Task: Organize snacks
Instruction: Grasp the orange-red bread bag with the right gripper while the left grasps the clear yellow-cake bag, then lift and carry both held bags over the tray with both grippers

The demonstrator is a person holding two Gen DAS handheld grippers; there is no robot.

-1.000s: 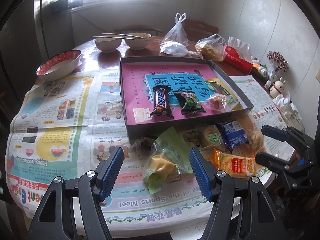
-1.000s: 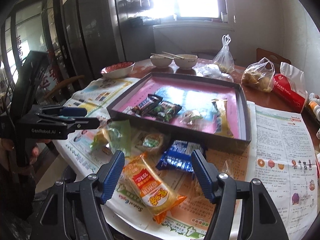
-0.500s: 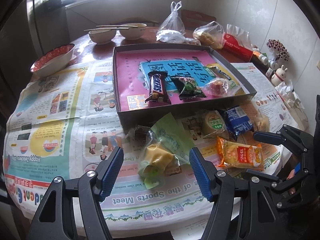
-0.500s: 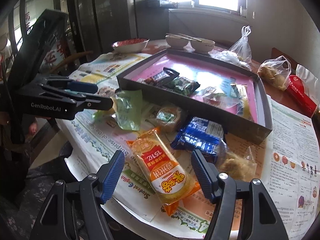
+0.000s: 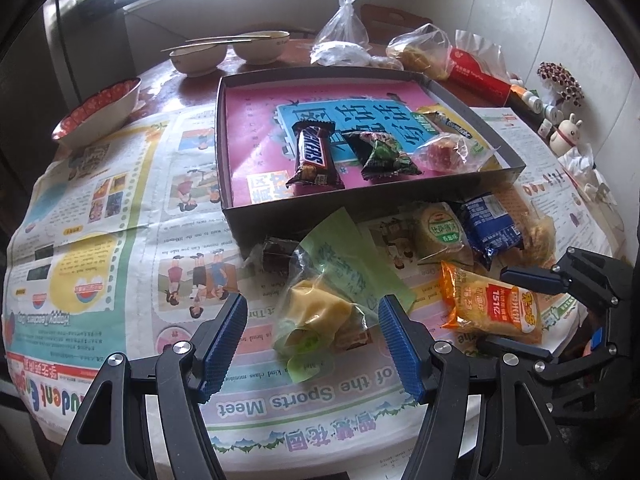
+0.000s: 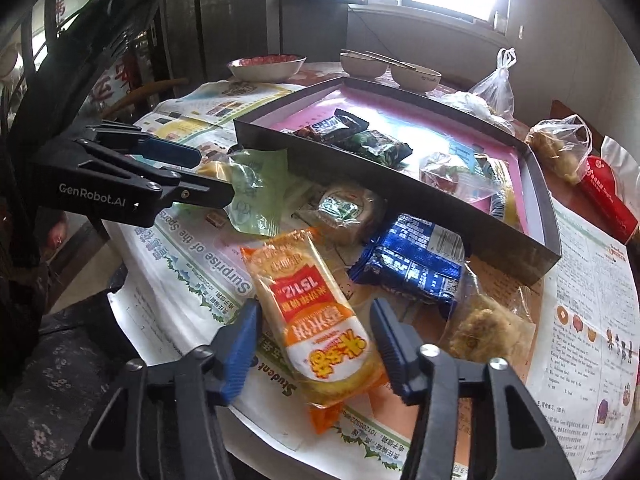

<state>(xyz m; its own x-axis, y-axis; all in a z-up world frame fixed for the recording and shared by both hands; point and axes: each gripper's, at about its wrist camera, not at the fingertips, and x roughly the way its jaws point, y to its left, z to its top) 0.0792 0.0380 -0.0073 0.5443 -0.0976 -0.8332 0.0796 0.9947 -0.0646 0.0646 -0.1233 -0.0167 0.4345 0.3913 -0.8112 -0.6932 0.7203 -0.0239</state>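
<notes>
Right fingers (image 6: 316, 344): have just been closing, not yet pinching; the orange snack packet (image 6: 316, 320) lies flat between them on the surface.
Left fingers (image 5: 312, 336): spread, straddling the yellow cake in a green wrapper (image 5: 320, 312), no contact.
Ahead of both: the grey box (image 5: 360, 200) with a chocolate bar (image 5: 316, 152) already inside.
Doing it well: I'd say squeeze the packet across its width, gently, lift clear of the blue packet (image 6: 412, 260) just beyond, over the box wall.

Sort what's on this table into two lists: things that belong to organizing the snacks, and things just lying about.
Job:
- dark box
- Snickers bar
- green wrapped snack
- orange rice cracker pack
- blue packet
- yellow pastry in green bag
- round green-label cake

Lying about:
- newspaper
- bowls with chopsticks
- red-rimmed dish
- rabbit figurine
</notes>
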